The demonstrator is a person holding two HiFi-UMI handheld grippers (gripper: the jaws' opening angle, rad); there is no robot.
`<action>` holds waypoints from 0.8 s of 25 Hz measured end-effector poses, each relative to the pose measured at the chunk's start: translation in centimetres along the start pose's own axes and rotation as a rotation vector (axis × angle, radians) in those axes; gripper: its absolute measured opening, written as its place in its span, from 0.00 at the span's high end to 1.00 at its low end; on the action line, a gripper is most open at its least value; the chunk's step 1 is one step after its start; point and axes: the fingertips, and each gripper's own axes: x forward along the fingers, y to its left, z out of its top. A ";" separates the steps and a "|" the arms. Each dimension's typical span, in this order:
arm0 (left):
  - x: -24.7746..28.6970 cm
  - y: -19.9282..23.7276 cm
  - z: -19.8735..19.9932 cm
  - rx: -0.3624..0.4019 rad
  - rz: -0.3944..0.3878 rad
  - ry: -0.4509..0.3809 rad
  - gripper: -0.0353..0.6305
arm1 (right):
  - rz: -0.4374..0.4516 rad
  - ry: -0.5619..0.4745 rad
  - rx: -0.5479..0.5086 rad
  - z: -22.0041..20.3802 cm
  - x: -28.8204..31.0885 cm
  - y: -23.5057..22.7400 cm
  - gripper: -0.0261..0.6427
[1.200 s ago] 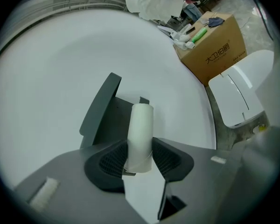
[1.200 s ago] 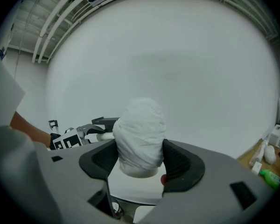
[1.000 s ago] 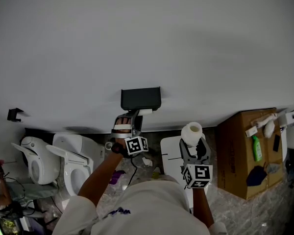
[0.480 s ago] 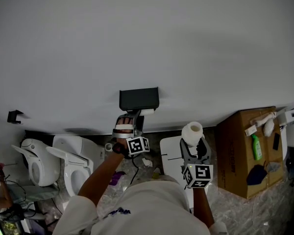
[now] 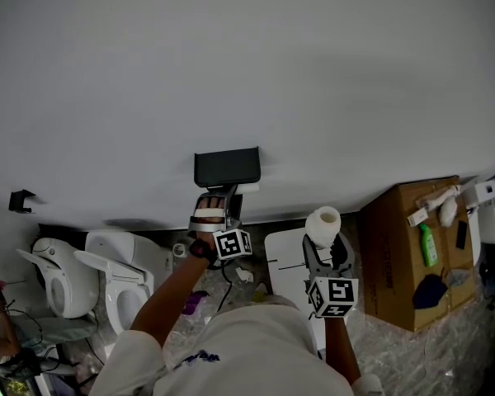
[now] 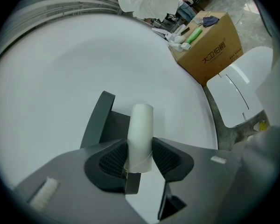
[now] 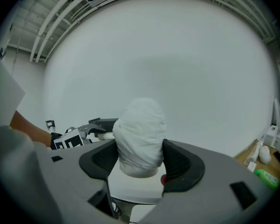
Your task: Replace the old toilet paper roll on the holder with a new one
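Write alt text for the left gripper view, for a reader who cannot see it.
The left hand-held gripper grips a thin white paper roll in front of a dark holder on a white wall. A cardboard box stands farther off, at upper right.

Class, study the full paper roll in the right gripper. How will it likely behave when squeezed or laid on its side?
The roll probably squashes a little: its wrapping looks soft and wrinkled where the right gripper clamps it. It is likely light, held upright by its lower part alone. Being round, it may roll on its side.
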 end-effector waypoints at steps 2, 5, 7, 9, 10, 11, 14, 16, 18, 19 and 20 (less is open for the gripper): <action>0.0 0.0 0.4 0.003 0.001 -0.007 0.68 | -0.007 0.002 0.002 -0.1 -0.1 -0.3 0.52; 0.0 -0.1 1.2 0.009 0.000 -0.019 0.68 | -0.011 0.000 0.004 -0.1 -0.3 -0.5 0.52; 0.1 -0.2 1.7 0.014 0.000 -0.027 0.68 | -0.011 -0.002 0.006 -0.1 -0.4 -0.5 0.52; 0.1 -0.1 2.0 0.017 0.002 -0.033 0.68 | -0.011 -0.002 0.008 -0.3 -0.5 -0.4 0.52; 0.1 -0.1 2.2 0.016 0.004 -0.036 0.68 | -0.013 -0.002 0.009 -0.3 -0.5 -0.4 0.52; 0.2 0.0 2.3 0.017 0.006 -0.039 0.68 | -0.014 -0.002 0.010 -0.3 -0.6 -0.5 0.52; 0.4 0.1 2.7 0.023 0.009 -0.045 0.68 | -0.021 -0.009 0.013 -0.1 -0.7 -0.7 0.52; 0.5 -0.1 3.2 0.023 0.003 -0.052 0.68 | -0.026 -0.014 0.015 0.1 -0.9 -0.8 0.52; 0.6 -0.2 3.8 0.025 0.000 -0.061 0.68 | -0.031 -0.015 0.016 0.1 -1.1 -1.0 0.52; 0.6 -0.2 4.0 0.026 0.000 -0.067 0.68 | -0.035 -0.014 0.016 0.1 -1.1 -1.0 0.52; 0.6 -0.2 4.2 0.026 0.000 -0.073 0.68 | -0.039 -0.013 0.017 0.1 -1.2 -1.0 0.52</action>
